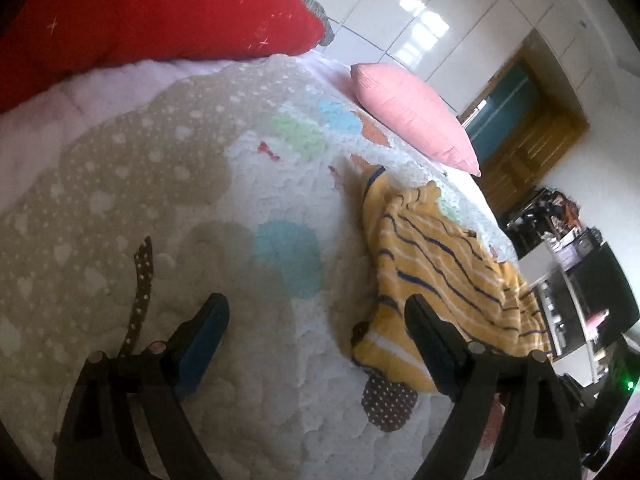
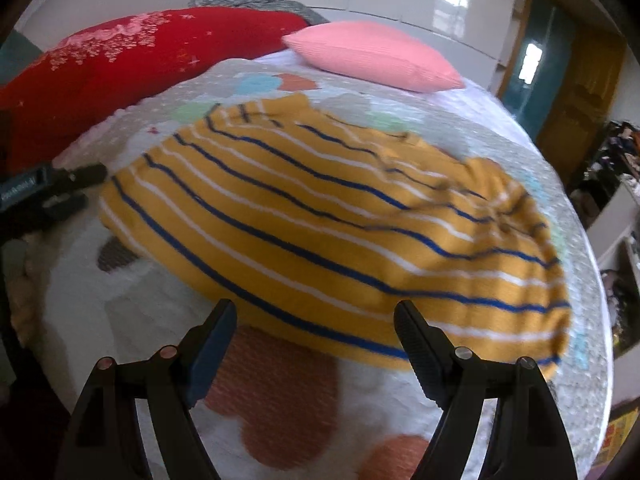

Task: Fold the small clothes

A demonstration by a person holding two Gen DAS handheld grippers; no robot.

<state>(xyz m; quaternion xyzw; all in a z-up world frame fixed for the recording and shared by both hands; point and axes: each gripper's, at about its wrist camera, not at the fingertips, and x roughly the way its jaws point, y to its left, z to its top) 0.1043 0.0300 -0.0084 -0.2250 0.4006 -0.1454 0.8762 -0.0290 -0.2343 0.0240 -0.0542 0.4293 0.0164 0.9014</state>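
Note:
A small yellow garment with blue and white stripes lies spread and rumpled on the quilted bedspread. My right gripper is open, hovering just at the garment's near hem, nothing between its fingers. In the left wrist view the same yellow garment lies to the right, its near corner beside the right finger. My left gripper is open over bare bedspread, holding nothing. The left gripper's black body shows at the left edge of the right wrist view, beside the garment.
A red pillow and a pink pillow lie at the head of the bed. A brown dotted strap lies on the quilt near the left finger. The bed's edge drops off at right toward a wooden door and cluttered shelves.

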